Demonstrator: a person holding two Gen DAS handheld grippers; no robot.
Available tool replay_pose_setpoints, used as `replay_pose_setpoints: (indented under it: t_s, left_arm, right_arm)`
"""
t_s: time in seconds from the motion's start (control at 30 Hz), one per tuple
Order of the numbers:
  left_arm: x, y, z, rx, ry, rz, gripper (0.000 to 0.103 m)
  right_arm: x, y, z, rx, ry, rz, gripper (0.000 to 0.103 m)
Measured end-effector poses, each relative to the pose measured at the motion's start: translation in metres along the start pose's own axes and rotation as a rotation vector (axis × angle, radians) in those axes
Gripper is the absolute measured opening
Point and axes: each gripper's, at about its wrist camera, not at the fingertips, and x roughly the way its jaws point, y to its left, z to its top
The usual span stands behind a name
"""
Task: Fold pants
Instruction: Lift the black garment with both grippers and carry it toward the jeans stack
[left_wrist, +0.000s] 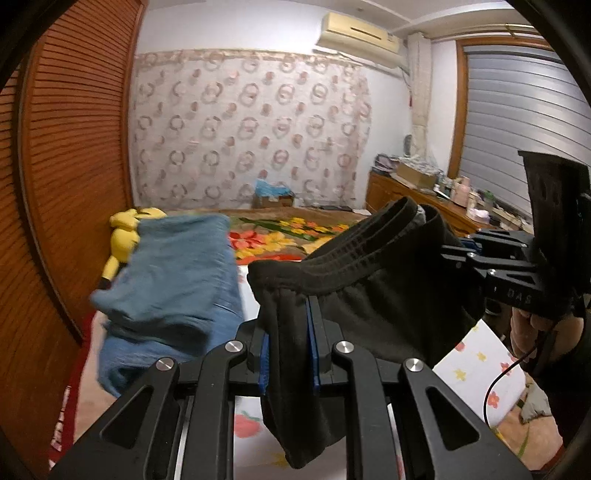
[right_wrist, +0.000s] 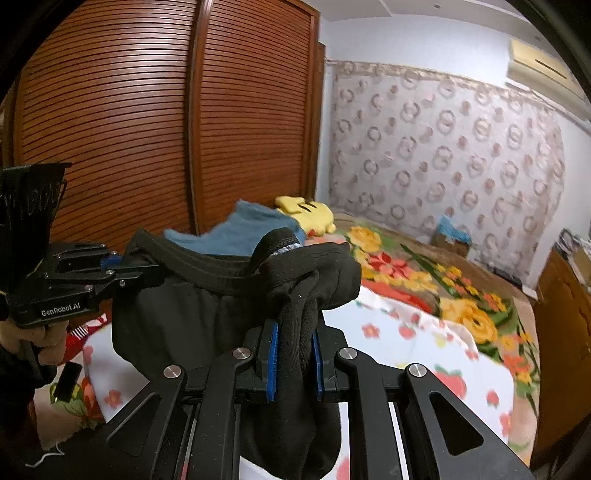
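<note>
Hanging between left claw (left_wrist: 288, 332) and right claw (right_wrist: 295, 343), both clamped on waistband: black pants (left_wrist: 369, 295), above bed (right_wrist: 406, 332).

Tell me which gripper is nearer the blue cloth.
Left. The left gripper, shut on the black pants, sits right beside the blue cloth; the right gripper holds the pants' far end, with the garment between.

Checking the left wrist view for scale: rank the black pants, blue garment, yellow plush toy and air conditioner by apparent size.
1. black pants, though nearest the camera
2. blue garment, close behind
3 and 4. air conditioner and yellow plush toy: similar, and the toy is partly hidden, so unranked
</note>
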Motion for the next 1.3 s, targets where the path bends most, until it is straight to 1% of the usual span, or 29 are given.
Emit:
replay_pose_setpoints:
  t_s: [0.1,0.23,0.37,0.53,0.73,0.93,1.0,1.17,1.23,1.27,1.3]
  left_arm:
    - [-0.007,0.014,0.011,-0.005,-0.024,0.03,0.017]
    - [-0.005,0.035,0.026,-0.014,-0.049,0.076,0.017]
    - [0.01,0.059,0.037,-0.042,-0.051,0.114,0.017]
    - [0.034,0.086,0.041,-0.067,-0.032,0.156,0.017]
    - [0.058,0.109,0.034,-0.114,-0.004,0.179,0.017]
    - [0.065,0.123,0.023,-0.163,0.024,0.199,0.017]
    - [0.063,0.125,0.022,-0.175,0.018,0.206,0.017]
    - [0.055,0.133,0.019,-0.207,-0.005,0.233,0.017]
    - [0.058,0.137,0.015,-0.214,0.011,0.272,0.017]
    - [0.058,0.139,0.013,-0.216,0.018,0.277,0.018]
    - [0.059,0.14,0.008,-0.226,0.028,0.275,0.018]
  right_arm:
    - [0.013,-0.003,0.017,-0.031,-0.009,0.031,0.015]
    - [0.033,-0.012,0.042,-0.062,-0.027,0.063,0.015]
    - [0.06,-0.021,0.066,-0.104,-0.034,0.084,0.015]
    - [0.097,-0.027,0.083,-0.161,-0.008,0.103,0.015]
    - [0.137,-0.032,0.101,-0.229,0.027,0.118,0.015]
    - [0.198,-0.023,0.116,-0.278,0.085,0.13,0.015]
    - [0.217,-0.017,0.124,-0.286,0.084,0.138,0.015]
    - [0.243,-0.001,0.138,-0.308,0.048,0.182,0.015]
    - [0.258,0.0,0.136,-0.301,0.059,0.187,0.015]
    - [0.265,-0.002,0.131,-0.295,0.07,0.189,0.019]
    - [0.27,-0.003,0.128,-0.284,0.082,0.189,0.028]
